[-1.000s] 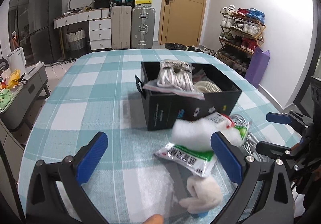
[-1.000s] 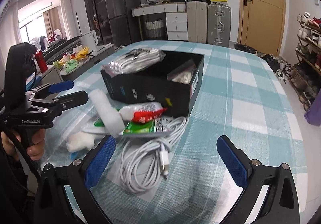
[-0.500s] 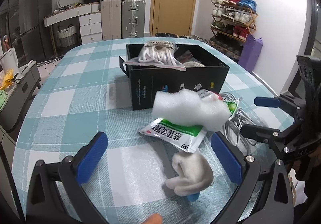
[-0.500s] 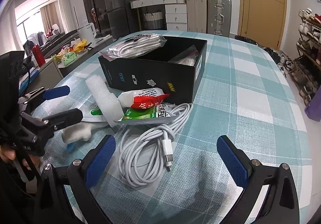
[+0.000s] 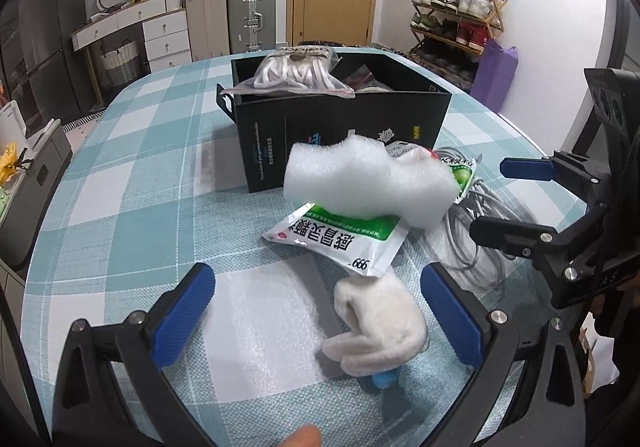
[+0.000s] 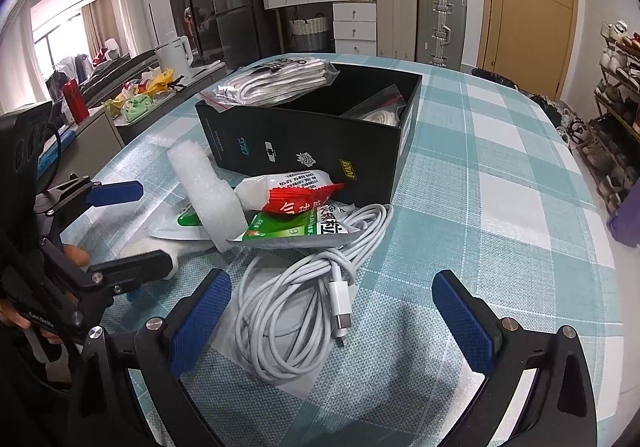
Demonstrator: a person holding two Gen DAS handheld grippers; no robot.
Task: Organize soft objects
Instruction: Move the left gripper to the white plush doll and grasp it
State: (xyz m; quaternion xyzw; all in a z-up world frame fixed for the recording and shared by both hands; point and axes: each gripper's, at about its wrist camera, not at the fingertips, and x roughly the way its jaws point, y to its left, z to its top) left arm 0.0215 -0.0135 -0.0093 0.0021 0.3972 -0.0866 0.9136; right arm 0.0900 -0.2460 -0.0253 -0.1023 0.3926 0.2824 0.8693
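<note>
Both grippers (image 5: 316, 321) (image 6: 332, 321): black frames w/ silver screws, blue textured jaws.

Left tongs (image 5: 318, 317) gape wide around a white plush toy (image 5: 378, 331) on the checked tablecloth (image 5: 132, 183).

Left gripper (image 5: 316, 321) and right gripper (image 6: 340, 323) both hover, jaws spread wide, holding nothing.

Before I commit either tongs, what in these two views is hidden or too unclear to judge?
- Black box contents: both views, near wall and the bagged white bundle on its rim hide most of the inside.
- Blue item: left wrist view, the fluffy white piece covers all but a tip.
- Green-and-white packet: both views, the foam block overlaps its far end.
- Cable coil: right wrist view, its far loops run under the packets.
</note>
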